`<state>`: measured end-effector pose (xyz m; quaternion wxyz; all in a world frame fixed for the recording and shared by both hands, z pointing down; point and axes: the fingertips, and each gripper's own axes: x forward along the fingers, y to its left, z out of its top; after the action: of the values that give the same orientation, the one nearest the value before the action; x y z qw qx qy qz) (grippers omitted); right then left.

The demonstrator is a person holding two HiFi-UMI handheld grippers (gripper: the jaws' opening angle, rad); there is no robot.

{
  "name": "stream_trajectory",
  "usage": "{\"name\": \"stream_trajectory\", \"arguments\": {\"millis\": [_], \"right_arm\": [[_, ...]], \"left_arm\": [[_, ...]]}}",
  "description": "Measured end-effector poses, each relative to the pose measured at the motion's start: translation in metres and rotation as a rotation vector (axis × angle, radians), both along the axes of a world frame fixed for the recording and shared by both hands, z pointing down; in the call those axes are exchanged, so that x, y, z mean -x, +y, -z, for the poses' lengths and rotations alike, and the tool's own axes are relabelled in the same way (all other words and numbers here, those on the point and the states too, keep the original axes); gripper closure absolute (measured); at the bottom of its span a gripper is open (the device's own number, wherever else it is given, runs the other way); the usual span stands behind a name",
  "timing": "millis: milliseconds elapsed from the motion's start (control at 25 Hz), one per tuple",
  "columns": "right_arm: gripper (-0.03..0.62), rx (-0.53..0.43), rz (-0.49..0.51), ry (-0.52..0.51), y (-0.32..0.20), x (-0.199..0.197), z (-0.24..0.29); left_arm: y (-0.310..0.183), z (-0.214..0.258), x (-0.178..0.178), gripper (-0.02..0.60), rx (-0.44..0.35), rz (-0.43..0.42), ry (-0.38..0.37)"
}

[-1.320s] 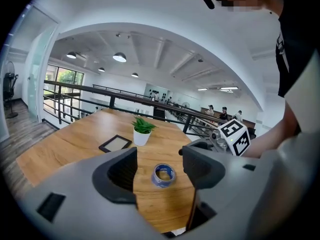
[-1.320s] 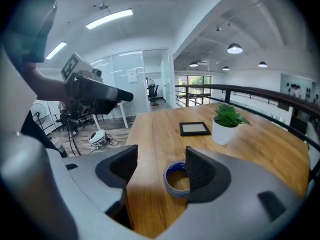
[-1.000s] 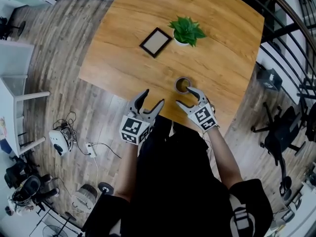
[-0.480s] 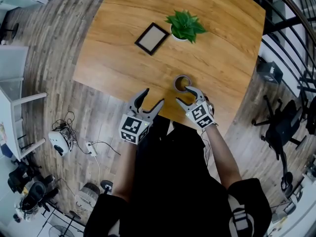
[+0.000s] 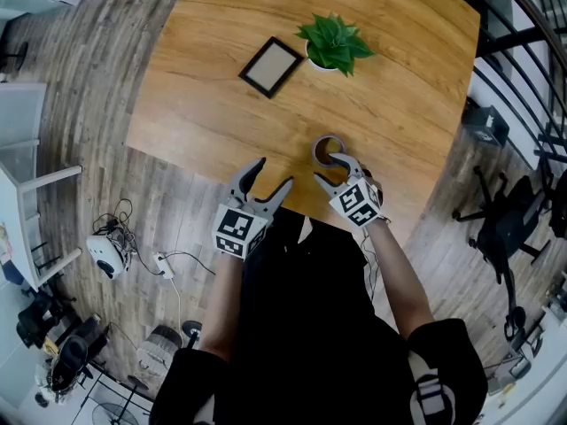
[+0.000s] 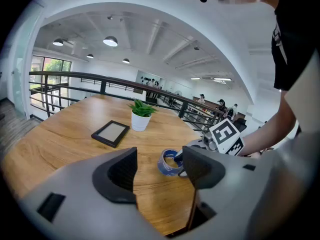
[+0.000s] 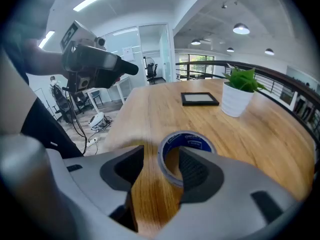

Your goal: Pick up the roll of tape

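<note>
The roll of tape (image 5: 324, 145), grey with a blue inner core (image 7: 186, 143), lies flat on the wooden table (image 5: 204, 113) near its front edge. My right gripper (image 5: 325, 169) points down over it. One jaw reaches into the roll's hole and the other stands outside its wall. Its jaws are closing, and a gap still shows between the outer pad and the wall. My left gripper (image 5: 275, 173) hangs open and empty at the table's front edge, left of the roll (image 6: 170, 162).
A small potted plant (image 5: 333, 44) and a dark picture frame (image 5: 270, 66) stand farther back on the table. Cables and a white device (image 5: 106, 253) lie on the floor to the left. A railing and an office chair (image 5: 509, 228) are to the right.
Both grippers have sunk a little toward the table. The right gripper has come down onto the roll and its jaws have narrowed around the wall.
</note>
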<state>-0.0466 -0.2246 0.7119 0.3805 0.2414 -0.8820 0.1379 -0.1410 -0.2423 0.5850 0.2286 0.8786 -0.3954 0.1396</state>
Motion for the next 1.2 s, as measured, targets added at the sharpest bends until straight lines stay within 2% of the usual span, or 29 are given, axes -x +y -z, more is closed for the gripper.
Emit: {"name": "stream_trajectory", "arguments": {"millis": [200, 320, 520, 680, 1200], "right_arm": [[0.38, -0.016, 0.034, 0.048, -0.001, 0.005, -0.006], [0.446, -0.032, 0.057, 0.11, 0.0, 0.005, -0.013], [0.459, -0.036, 0.093, 0.173, 0.003, 0.005, -0.022], [0.511, -0.037, 0.082, 0.183, 0.0, 0.003, -0.023], [0.537, -0.012, 0.151, 0.216, 0.0, 0.006, -0.025]], "left_arm": [[-0.003, -0.005, -0.002, 0.296, 0.01, -0.009, 0.012], [-0.002, -0.007, -0.003, 0.296, 0.019, -0.014, 0.009], [-0.001, -0.009, 0.003, 0.296, 0.035, -0.008, 0.01], [-0.002, -0.01, 0.009, 0.296, 0.034, -0.001, 0.008], [-0.006, -0.004, 0.009, 0.296, 0.012, -0.01, 0.022]]}}
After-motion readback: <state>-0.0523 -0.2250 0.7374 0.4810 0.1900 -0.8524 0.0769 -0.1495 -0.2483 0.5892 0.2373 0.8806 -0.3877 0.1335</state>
